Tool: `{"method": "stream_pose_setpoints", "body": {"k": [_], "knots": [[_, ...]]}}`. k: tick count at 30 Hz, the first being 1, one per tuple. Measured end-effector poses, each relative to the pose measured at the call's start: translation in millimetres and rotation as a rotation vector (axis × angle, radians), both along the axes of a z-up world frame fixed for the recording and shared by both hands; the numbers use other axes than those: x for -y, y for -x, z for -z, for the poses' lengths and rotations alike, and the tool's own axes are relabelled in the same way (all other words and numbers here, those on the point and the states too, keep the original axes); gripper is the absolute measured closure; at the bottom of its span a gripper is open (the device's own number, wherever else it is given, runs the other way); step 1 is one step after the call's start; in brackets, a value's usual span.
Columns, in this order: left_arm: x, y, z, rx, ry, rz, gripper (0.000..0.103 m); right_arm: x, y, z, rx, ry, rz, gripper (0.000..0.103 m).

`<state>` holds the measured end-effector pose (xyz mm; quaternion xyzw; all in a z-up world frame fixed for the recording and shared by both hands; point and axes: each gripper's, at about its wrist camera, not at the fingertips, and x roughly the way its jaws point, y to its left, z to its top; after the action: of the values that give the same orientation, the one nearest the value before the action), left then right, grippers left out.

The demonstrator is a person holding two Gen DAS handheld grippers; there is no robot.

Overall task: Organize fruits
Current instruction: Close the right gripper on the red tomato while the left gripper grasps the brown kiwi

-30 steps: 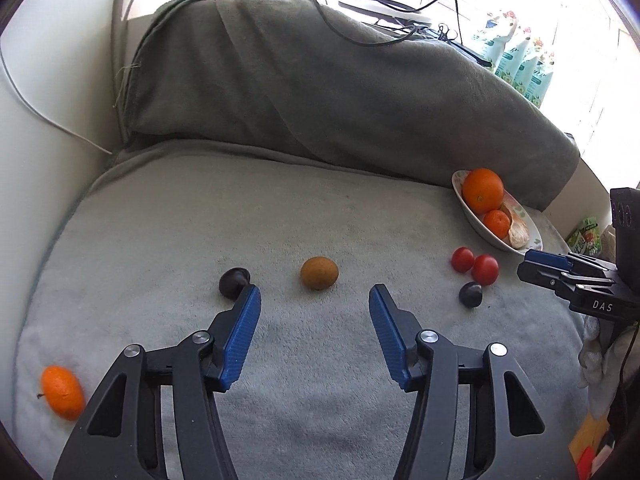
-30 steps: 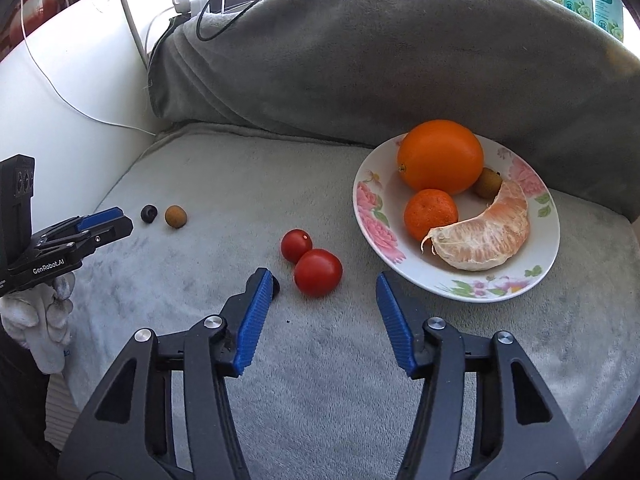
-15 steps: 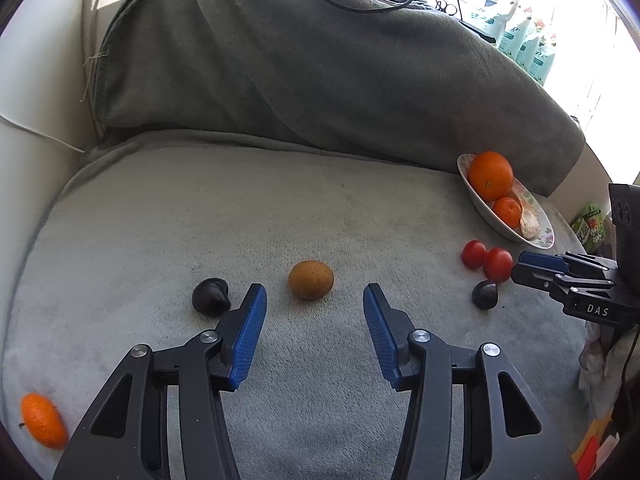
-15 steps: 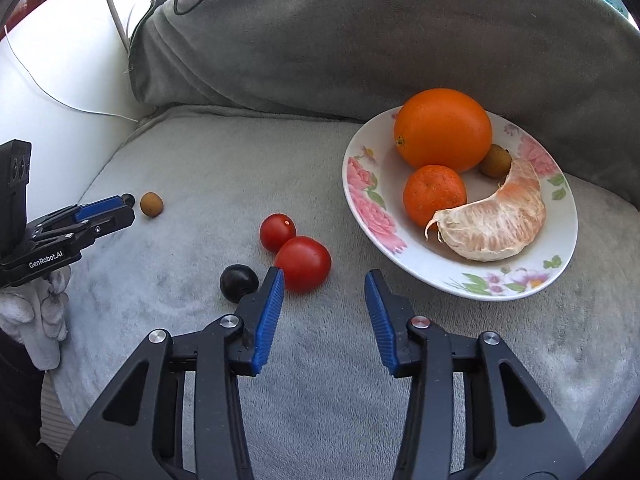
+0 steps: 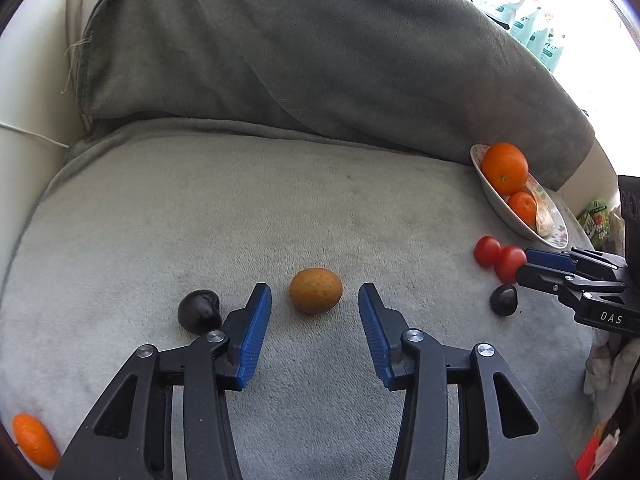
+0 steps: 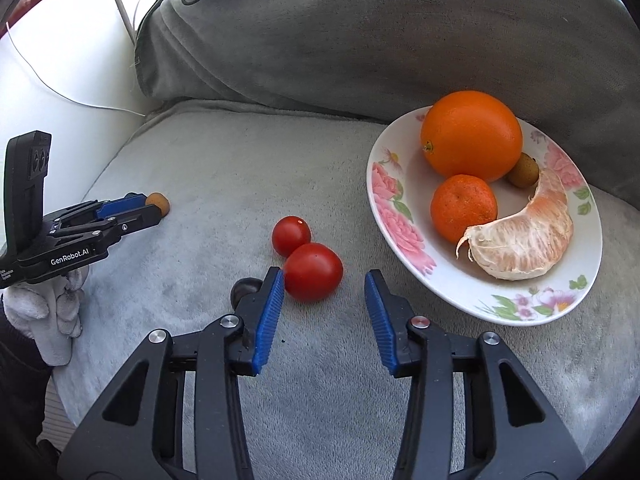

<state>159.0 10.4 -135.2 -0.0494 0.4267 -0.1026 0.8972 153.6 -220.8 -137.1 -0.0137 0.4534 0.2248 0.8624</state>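
Note:
A brown oval fruit [image 5: 316, 290] lies on the grey blanket between the tips of my left gripper [image 5: 312, 293]. Its jaws are closing, with gaps still on both sides of the fruit. A dark fruit [image 5: 200, 310] sits just left of the left finger. My right gripper [image 6: 324, 280] is open around the larger tomato [image 6: 313, 272], which is at its left pad and clear of the right one. A smaller tomato [image 6: 291, 235] touches it behind, and a dark fruit [image 6: 244, 288] is half hidden by the left finger. The flowered plate [image 6: 384, 200] holds an orange [image 6: 472, 136], a mandarin [image 6: 464, 208] and a peeled segment [image 6: 524, 240].
A loose mandarin [image 5: 34, 438] lies at the blanket's near left corner. The blanket-covered back cushion [image 5: 320, 60] rises behind, with a white wall and cable [image 6: 60, 92] at left. A gloved hand [image 6: 48, 312] holds the left gripper [image 6: 148, 208]. The right gripper [image 5: 560, 268] reaches the tomatoes.
Both grippers moved forward and down towards the fruit and their jaws narrowed. The brown fruit now lies between the left tips, the larger tomato between the right tips.

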Motion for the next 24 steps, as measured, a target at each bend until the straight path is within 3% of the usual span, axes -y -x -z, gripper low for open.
{"method": "stream_pose_setpoints", "body": {"k": [3, 7, 19, 24], "knots": [[-1, -2, 1, -0.007, 0.003, 0.0, 0.062, -7, -3, 1, -0.003, 0.003, -0.011, 0.059], [-4, -6, 2, -0.014, 0.002, -0.004, 0.063, -13, -6, 3, -0.011, 0.004, -0.021, 0.067], [-2, -13, 5, -0.024, 0.007, -0.007, 0.076, -10, -6, 4, -0.017, -0.005, -0.019, 0.068], [-2, -11, 3, -0.016, 0.002, -0.007, 0.076, -8, -4, 3, -0.012, -0.012, -0.014, 0.069]]}}
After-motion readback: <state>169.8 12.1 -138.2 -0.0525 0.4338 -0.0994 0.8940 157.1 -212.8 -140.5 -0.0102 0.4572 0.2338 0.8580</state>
